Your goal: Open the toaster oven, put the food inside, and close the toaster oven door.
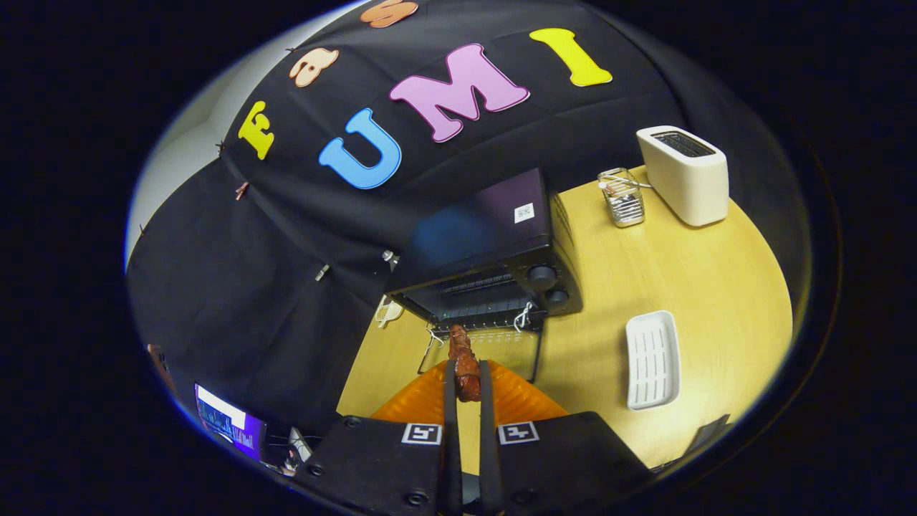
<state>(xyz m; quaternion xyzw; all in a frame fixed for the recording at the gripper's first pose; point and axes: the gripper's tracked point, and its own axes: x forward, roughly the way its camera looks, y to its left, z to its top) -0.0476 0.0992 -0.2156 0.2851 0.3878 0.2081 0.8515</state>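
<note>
The food (464, 364), a brown piece, is pinched between both fingers of the gripper (467, 383), which are drawn narrow around it. It is held above the oven (494, 251) door (501, 351), which lies folded down toward the near side, just short of the open cavity. The piece is best carried level and far enough over the rack (476, 294) before the fingers are parted, so that it is not dropped on the door. The tray (652, 358) lies to the right.

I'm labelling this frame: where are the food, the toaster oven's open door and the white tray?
food (466, 369): gripper view, brown middle, held between the fingers.
open door (501, 347): gripper view, glass pane.
white tray (653, 358): gripper view, ribbed bottom.
</note>
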